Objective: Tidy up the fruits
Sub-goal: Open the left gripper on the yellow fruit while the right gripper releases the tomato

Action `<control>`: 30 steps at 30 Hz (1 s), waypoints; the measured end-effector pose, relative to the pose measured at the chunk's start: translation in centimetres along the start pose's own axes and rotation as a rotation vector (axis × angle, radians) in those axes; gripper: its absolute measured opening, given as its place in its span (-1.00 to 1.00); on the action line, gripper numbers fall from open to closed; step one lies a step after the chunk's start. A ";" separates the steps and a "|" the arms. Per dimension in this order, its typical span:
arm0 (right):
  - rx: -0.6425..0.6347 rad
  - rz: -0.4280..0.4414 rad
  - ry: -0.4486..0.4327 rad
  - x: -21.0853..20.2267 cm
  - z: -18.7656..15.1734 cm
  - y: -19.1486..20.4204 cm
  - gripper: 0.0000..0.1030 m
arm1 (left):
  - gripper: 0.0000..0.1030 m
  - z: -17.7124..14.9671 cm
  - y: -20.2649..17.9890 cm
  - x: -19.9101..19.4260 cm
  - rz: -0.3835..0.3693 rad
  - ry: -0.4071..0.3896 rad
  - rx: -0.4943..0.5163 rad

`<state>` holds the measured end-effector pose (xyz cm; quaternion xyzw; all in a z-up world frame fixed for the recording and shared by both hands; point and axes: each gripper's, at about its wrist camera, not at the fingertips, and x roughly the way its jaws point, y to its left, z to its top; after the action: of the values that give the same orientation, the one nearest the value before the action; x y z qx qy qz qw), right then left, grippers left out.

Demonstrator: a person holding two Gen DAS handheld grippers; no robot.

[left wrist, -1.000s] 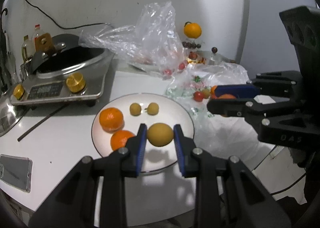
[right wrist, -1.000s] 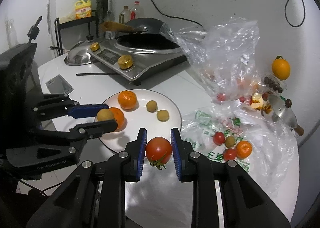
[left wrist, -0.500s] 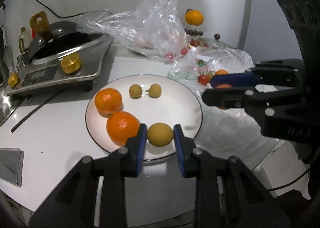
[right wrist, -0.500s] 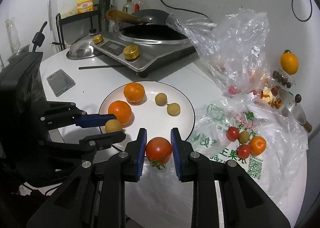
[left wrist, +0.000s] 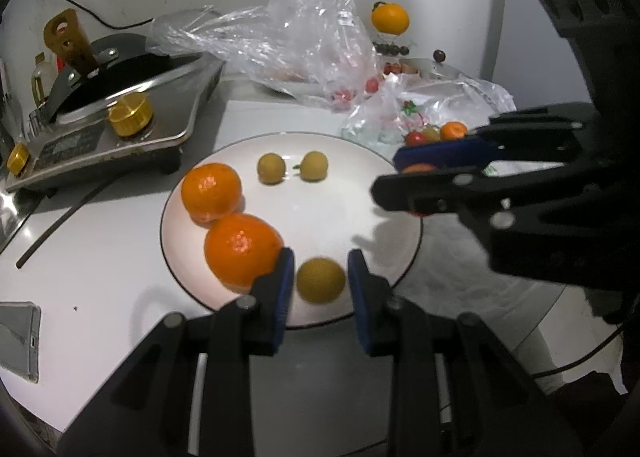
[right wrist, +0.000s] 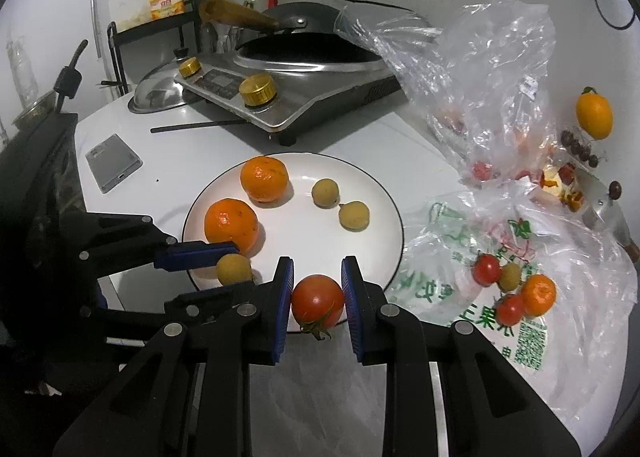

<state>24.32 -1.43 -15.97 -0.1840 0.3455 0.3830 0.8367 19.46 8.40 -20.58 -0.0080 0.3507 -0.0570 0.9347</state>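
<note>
Fruit held over the plate's near edge

Left gripper (left wrist: 322, 283) seems to pinch a blurred yellow-brown fruit (left wrist: 321, 279) beside an orange (left wrist: 241, 247); right gripper (right wrist: 317, 297) clamps a tomato (right wrist: 317, 301) above the white plate (right wrist: 372, 193).

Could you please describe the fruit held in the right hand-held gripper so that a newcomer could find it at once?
Start at the white plate in front of the steel cooker. At its near rim, the right hand-held gripper is shut on a tomato. It is the only red fruit there, with a green stalk; its neighbours are orange or tan.
</note>
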 end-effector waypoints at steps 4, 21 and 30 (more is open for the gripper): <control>0.005 0.013 0.010 1.1 0.2 0.0 -0.48 | -0.43 0.1 0.1 0.0 -0.006 0.000 -0.004; 0.031 0.036 0.098 4.5 -0.3 0.8 -0.48 | -0.39 0.3 1.9 -2.7 0.013 -0.067 -0.035; 0.046 0.028 0.101 4.2 -0.1 0.8 -0.27 | -0.33 0.3 2.0 -3.5 0.043 -0.080 -0.023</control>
<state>25.59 1.15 -19.08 -0.1789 0.3987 0.3766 0.8169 17.23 10.79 -18.20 -0.0135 0.3136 -0.0322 0.9489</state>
